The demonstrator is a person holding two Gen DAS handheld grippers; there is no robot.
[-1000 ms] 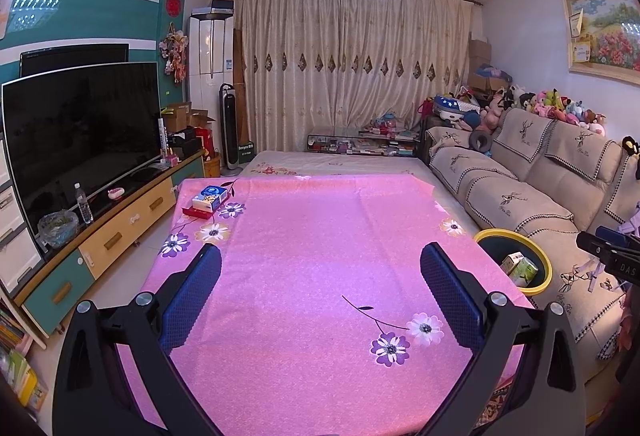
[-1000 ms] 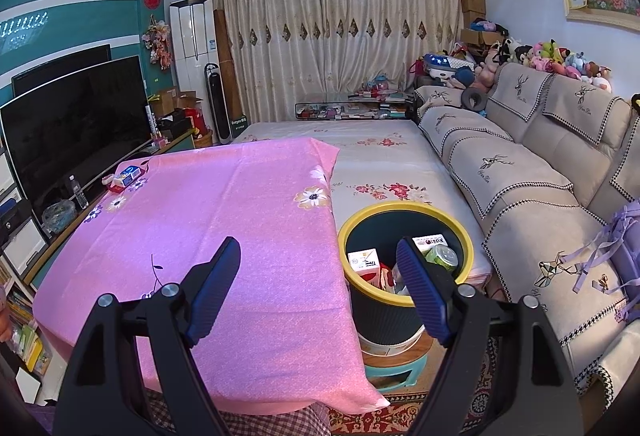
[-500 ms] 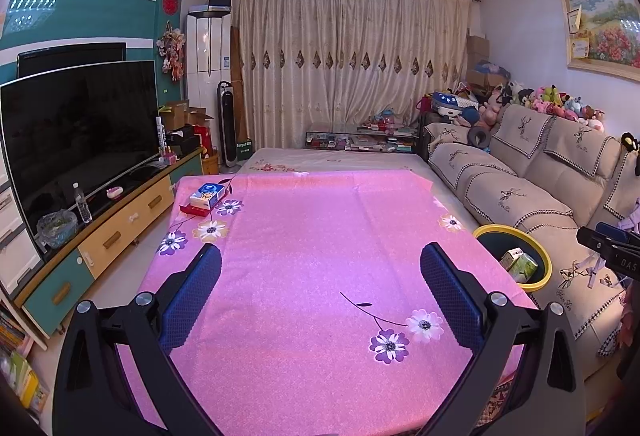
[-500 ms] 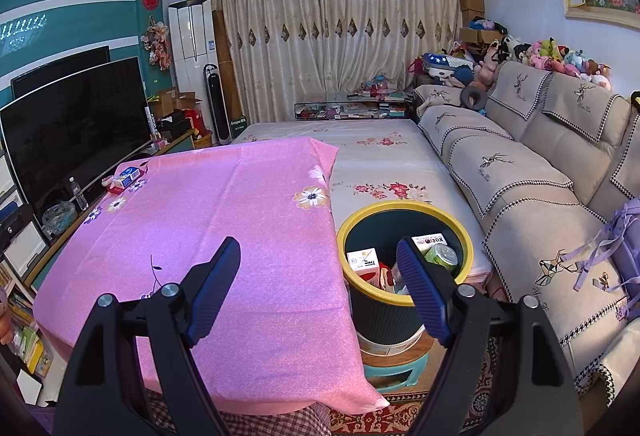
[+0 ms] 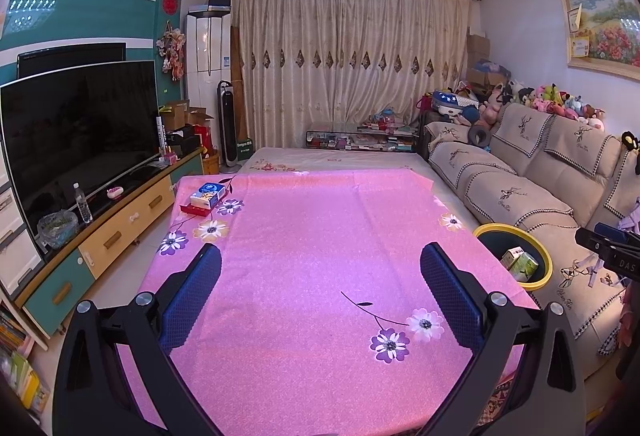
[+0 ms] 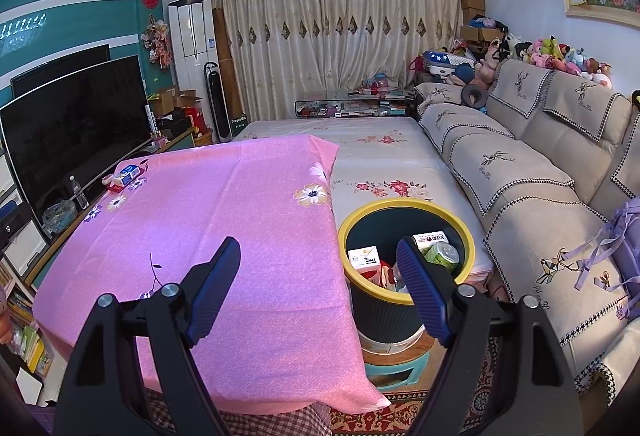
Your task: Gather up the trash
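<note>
Both the left tongs (image 5: 320, 272) and right tongs (image 6: 318, 264) gaped empty; cartons filled the yellow-rimmed bin (image 6: 468, 232) beside the worktop (image 6: 224, 203).

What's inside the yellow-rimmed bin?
The bin holds a white-and-red carton, another carton and a green can. Anything deeper is hidden beneath them and the right gripper finger.

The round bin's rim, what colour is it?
Yellow rim on a dark bin, clearest in the right wrist view.
</note>
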